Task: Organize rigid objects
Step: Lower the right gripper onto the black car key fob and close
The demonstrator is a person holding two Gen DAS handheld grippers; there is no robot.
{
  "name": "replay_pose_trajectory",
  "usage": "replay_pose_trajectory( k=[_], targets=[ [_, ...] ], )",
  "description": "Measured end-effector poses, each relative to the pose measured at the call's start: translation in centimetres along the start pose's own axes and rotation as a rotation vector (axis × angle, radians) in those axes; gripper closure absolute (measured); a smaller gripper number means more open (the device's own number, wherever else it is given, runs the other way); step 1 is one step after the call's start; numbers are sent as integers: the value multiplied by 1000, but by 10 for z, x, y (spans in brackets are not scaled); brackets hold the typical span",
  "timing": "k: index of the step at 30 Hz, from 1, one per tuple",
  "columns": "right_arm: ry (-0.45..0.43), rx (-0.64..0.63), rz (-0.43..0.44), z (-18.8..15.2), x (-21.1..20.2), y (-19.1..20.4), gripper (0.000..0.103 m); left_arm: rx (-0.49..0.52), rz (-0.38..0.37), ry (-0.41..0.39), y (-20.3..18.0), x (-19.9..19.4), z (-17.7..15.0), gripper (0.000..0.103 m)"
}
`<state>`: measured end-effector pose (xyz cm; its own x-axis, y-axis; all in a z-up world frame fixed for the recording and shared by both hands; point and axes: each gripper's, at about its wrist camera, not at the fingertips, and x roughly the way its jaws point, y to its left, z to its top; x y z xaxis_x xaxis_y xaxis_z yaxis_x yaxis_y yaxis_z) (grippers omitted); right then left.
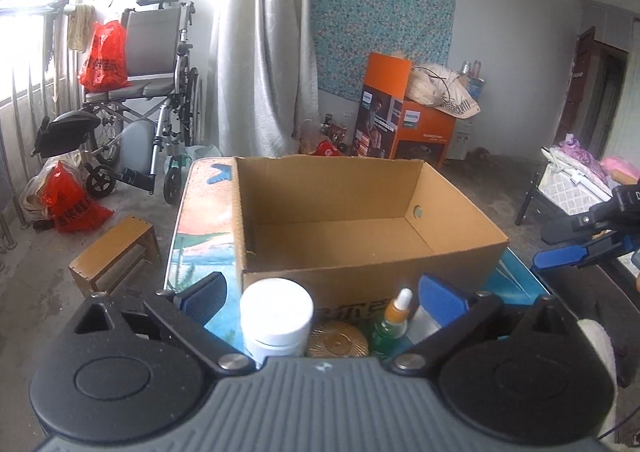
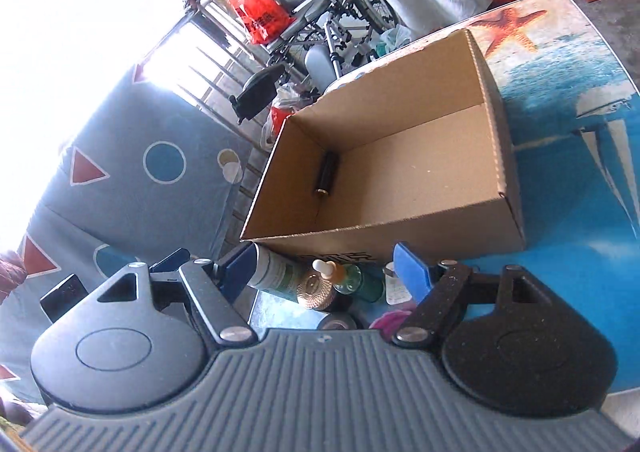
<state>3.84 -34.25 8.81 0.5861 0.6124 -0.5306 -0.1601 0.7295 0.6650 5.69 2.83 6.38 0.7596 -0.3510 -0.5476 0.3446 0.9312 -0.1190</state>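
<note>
Filling most of the counter (image 2: 560, 100), an open box (image 1: 360, 212) holds one dark cylinder (image 2: 326, 176) by its wall. Crowded against its near side stand a white jar (image 1: 277, 316), gold lid (image 1: 338, 340) and dropper bottle (image 1: 394, 316). Left gripper (image 1: 324, 296) and right gripper (image 2: 320, 272) both have jaws apart, holding nothing.

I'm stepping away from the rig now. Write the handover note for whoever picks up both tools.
Left tool: open, empty, low over the row of items in front of the cardboard box.
Right tool: open, empty, facing the same row from another angle.
Done: one black cylinder lies inside the box by a side wall.
Left on the table against the box's near wall: white jar, round gold-ribbed lid, green dropper bottle, and a small clear container beside it. All still need boxing.
</note>
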Motion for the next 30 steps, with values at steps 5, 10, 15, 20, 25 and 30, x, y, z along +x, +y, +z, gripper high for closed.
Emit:
replay_pose_trajectory(
  k=[5, 10, 15, 20, 25, 30],
  targets=[
    [-36, 73, -57, -68, -1, -43, 27, 100, -109, 96, -60, 24, -27, 0],
    [-67, 105, -96, -116, 5, -71, 27, 177, -193, 176, -108, 48, -49, 1],
    [-97, 98, -104, -134, 17, -84, 27, 246, -208, 212, -147, 64, -66, 4],
    [-103, 77, -100, -128, 13, -92, 29, 261, -196, 239, -168, 75, -72, 14],
    [-101, 47, -102, -128, 7, -96, 34, 300, -182, 245, -182, 82, -72, 29],
    [-106, 65, -73, -129, 6, -108, 48, 324, -180, 283, -193, 92, -73, 42]
  ],
)
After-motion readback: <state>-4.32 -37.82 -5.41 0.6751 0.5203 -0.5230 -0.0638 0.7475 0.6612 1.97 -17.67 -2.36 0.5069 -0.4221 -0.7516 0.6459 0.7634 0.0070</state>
